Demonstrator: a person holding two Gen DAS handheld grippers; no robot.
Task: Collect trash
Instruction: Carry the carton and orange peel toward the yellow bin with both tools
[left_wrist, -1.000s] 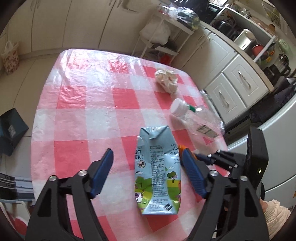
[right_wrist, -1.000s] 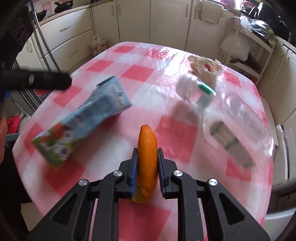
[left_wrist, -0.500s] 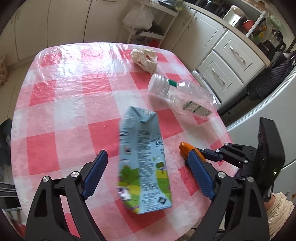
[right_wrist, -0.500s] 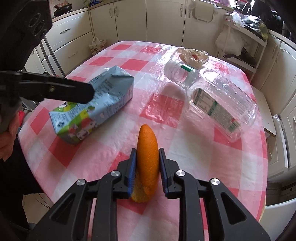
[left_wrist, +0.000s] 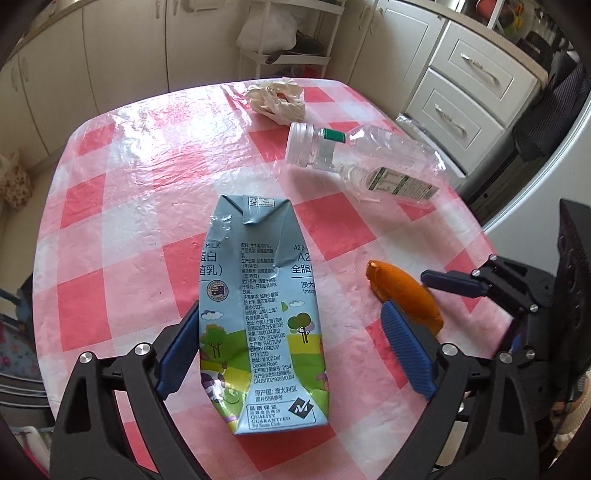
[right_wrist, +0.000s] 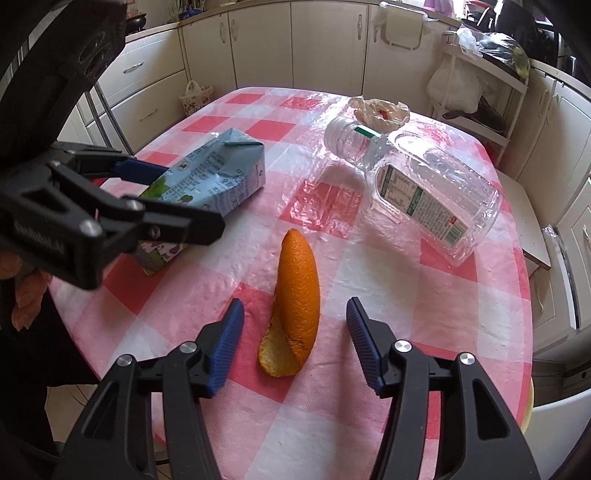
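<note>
A flattened blue milk carton (left_wrist: 258, 295) (right_wrist: 214, 173) lies on the red-and-white checked table (left_wrist: 110, 206). My left gripper (left_wrist: 291, 310) straddles its lower half, jaws still opening; the right pad stands clear of the carton. An orange peel (right_wrist: 299, 288) (left_wrist: 402, 291) rests on the cloth between the fingers of my right gripper (right_wrist: 295, 306), whose jaws are opening with neither pad touching it. Farther back lie an empty clear plastic bottle (right_wrist: 424, 184) (left_wrist: 362, 162) and a crumpled wrapper (right_wrist: 380, 110) (left_wrist: 277, 98).
The table's rounded edge runs close on the right (right_wrist: 524, 295). Cream cabinets (right_wrist: 258, 40) line the walls, and a white rack with a white bag (right_wrist: 454, 85) stands behind the table. A small patterned bag (right_wrist: 195, 98) sits on the floor.
My right gripper has opened and let go of the orange peel, which now lies on the cloth. My left gripper has widened and shifted so the carton lies between its fingers.
</note>
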